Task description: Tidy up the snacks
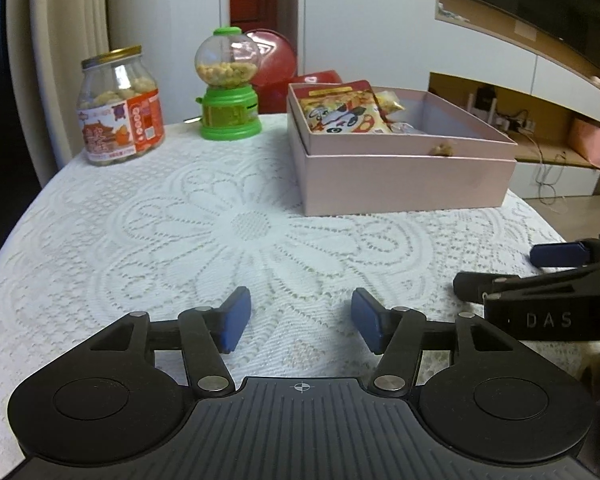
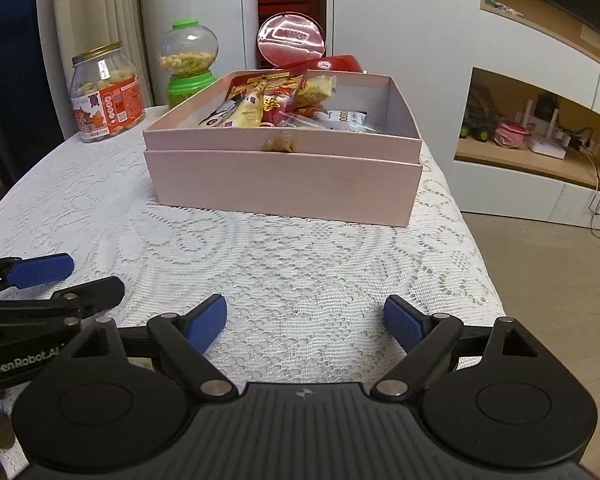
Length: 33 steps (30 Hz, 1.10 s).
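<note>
The landmark is the shallow pink cardboard box (image 2: 280, 176), sitting open on the white lace tablecloth (image 1: 180, 220). Colourful foil snack packets (image 2: 268, 100) lie heaped inside it, mostly toward its far-left corner, which suggests the box is the collecting place for the snacks. To the left of the box stand a green toy candy dispenser with a clear globe (image 1: 228, 84) and, further left, a clear glass jar with a gold lid and orange label (image 1: 118, 108); both are outside the box, well apart from it.

Both tools hover low over the cloth in front of the box. The left gripper (image 1: 300, 320) has its jaws spread and empty; the right gripper (image 2: 304, 324) is likewise spread wide, holding nothing.

The right wrist view looks down into the box and shows the packets plainly, plus a red round tin lid (image 2: 292, 40) behind it. The left wrist view shows the jar's label better.
</note>
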Each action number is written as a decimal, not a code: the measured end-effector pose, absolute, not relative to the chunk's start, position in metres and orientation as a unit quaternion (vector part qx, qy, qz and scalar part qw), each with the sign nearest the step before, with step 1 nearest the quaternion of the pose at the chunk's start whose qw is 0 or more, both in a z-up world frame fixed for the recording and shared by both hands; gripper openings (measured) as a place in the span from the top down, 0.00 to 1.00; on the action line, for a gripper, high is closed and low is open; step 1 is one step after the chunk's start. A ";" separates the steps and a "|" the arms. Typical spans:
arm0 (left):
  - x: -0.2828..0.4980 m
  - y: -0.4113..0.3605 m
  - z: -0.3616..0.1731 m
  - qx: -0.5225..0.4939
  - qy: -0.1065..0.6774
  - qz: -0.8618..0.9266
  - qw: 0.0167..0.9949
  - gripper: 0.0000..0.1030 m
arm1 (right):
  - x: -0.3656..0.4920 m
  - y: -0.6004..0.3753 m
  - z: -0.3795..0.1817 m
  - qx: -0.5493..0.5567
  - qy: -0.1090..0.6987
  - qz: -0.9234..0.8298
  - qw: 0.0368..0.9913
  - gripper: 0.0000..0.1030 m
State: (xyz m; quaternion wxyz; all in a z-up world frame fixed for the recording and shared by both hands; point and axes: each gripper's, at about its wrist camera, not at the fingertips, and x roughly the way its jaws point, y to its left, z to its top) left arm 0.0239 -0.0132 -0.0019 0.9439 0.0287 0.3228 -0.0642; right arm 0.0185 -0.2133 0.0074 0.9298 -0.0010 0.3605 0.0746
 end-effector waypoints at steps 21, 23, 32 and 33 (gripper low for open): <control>0.024 -0.015 -0.002 0.032 0.317 -0.059 0.946 0.39 | 0.017 -0.212 0.002 0.007 0.334 0.073 0.940 0.09; 0.023 -0.015 -0.002 0.032 0.317 -0.059 0.946 0.39 | 0.017 -0.212 0.002 0.006 0.334 0.073 0.940 0.09; 0.023 -0.014 -0.002 0.033 0.318 -0.059 0.946 0.39 | 0.017 -0.211 0.002 0.006 0.334 0.073 0.940 0.09; 0.023 -0.014 -0.002 0.033 0.318 -0.059 0.946 0.39 | 0.017 -0.211 0.002 0.006 0.334 0.073 0.940 0.09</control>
